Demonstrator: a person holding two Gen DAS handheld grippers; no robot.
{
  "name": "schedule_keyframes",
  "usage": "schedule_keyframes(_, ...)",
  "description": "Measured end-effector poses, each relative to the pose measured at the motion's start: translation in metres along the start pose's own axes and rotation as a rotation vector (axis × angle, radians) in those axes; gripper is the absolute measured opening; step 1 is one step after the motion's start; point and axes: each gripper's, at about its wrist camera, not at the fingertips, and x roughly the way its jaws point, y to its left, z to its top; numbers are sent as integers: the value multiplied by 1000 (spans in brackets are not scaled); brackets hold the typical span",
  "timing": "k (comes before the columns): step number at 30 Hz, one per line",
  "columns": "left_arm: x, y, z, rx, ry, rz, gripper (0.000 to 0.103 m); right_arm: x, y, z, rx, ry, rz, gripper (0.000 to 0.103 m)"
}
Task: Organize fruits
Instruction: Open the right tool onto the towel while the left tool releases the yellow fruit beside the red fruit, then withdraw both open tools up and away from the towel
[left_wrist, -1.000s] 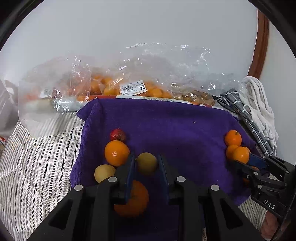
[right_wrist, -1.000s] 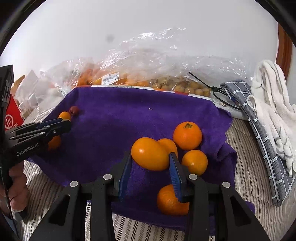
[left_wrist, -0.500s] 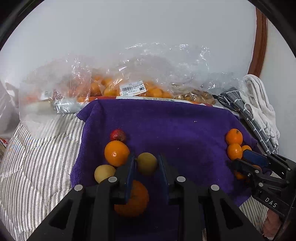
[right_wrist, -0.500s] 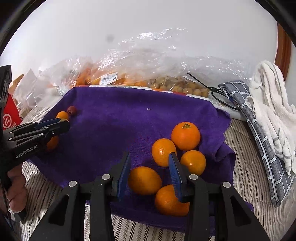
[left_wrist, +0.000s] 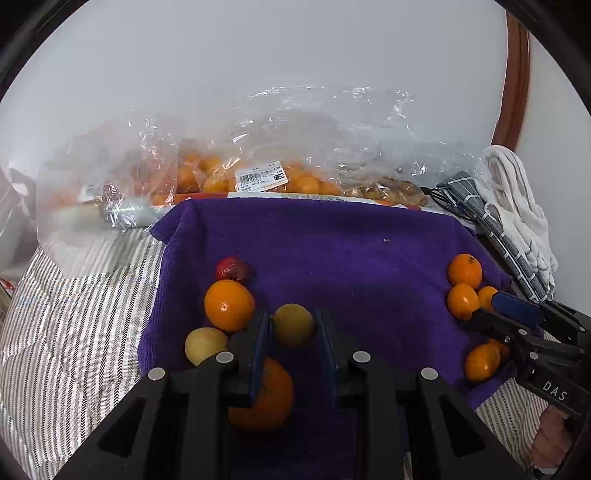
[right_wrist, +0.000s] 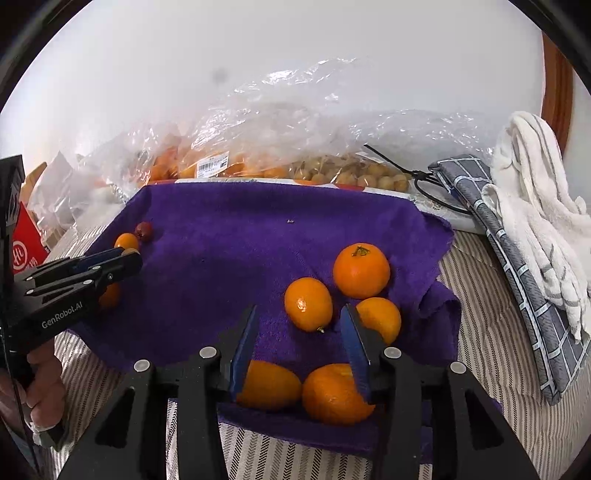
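A purple towel (left_wrist: 351, 251) holds two fruit groups. My left gripper (left_wrist: 293, 325) is shut on a yellow-green fruit (left_wrist: 294, 325), just above the towel's left side. Beside it lie an orange (left_wrist: 229, 305), a pale yellow fruit (left_wrist: 205, 345), a red fruit (left_wrist: 232, 268) and another orange (left_wrist: 269, 395) under the fingers. My right gripper (right_wrist: 299, 332) is open and empty above the right group of several oranges: one oval orange (right_wrist: 267, 384) lies below its left finger, others lie near it (right_wrist: 308, 304), (right_wrist: 361, 270). The right gripper shows in the left wrist view (left_wrist: 506, 314).
Clear plastic bags of oranges (left_wrist: 258, 177) and small yellow fruits (right_wrist: 354, 173) lie behind the towel against the white wall. Folded grey and white cloths (right_wrist: 524, 229) lie at the right. A striped sheet (left_wrist: 74, 314) covers the surface. A red box (right_wrist: 26, 243) stands far left.
My right gripper opened and released the oval orange onto the towel among the others, then pulled back and up. My left gripper stayed shut on the yellow-green fruit, nearly still.
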Motion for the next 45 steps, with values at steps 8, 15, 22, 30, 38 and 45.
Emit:
schedule_keyframes(8, -1, 0, 0, 2, 0, -9, 25, -2, -3, 1, 10, -5, 0, 46)
schedule_keyframes(15, -5, -2, 0, 13, -18, -4, 40, -3, -2, 1, 6, -9, -9, 46)
schedule_keyframes(22, -10, -4, 0, 16, -41, -1, 43, -7, -6, 2, 21, -18, -18, 46)
schedule_keyframes(30, -28, -3, 6, 21, -89, 66, 45, -17, -7, 7, 36, -42, -11, 46)
schedule_keyframes(38, -81, -11, -7, 15, -47, 82, 45, -69, -7, 16, 66, -53, -39, 46)
schedule_keyframes(45, -155, -24, -8, 8, -87, 115, 50, -144, -10, 9, 66, -52, -47, 50)
